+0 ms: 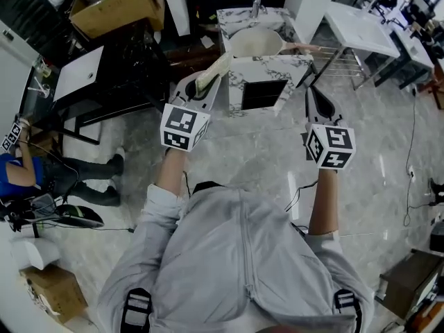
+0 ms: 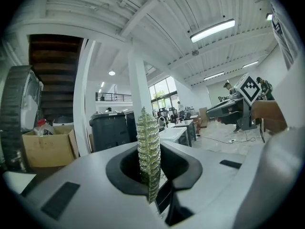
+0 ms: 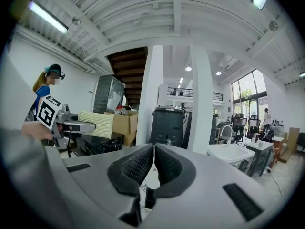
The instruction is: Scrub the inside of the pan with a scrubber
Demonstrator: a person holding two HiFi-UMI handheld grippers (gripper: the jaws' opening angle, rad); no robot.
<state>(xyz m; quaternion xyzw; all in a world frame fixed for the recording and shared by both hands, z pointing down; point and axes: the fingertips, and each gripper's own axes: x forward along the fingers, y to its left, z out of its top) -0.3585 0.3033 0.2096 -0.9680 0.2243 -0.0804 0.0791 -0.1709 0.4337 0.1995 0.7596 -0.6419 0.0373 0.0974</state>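
A pale pan (image 1: 254, 43) sits on top of a marble-patterned counter (image 1: 267, 66), its handle (image 1: 303, 47) pointing right. My left gripper (image 1: 202, 89) is held up in front of the counter's left corner, shut on a flat yellow-green scrubber (image 1: 213, 73). In the left gripper view the scrubber (image 2: 148, 149) stands edge-on between the jaws of the left gripper (image 2: 149, 152). My right gripper (image 1: 311, 94) hovers before the counter's right corner, shut with nothing in it; the ribbed pads of the right gripper (image 3: 153, 150) meet. The scrubber (image 3: 96, 124) also shows at left in the right gripper view.
A faucet (image 1: 256, 7) stands at the counter's back. A cardboard box (image 1: 118, 7) and a black table (image 1: 111, 82) lie to the left, a wire rack (image 1: 341, 65) and white table (image 1: 361, 26) to the right. Another person (image 1: 31, 175) sits at far left.
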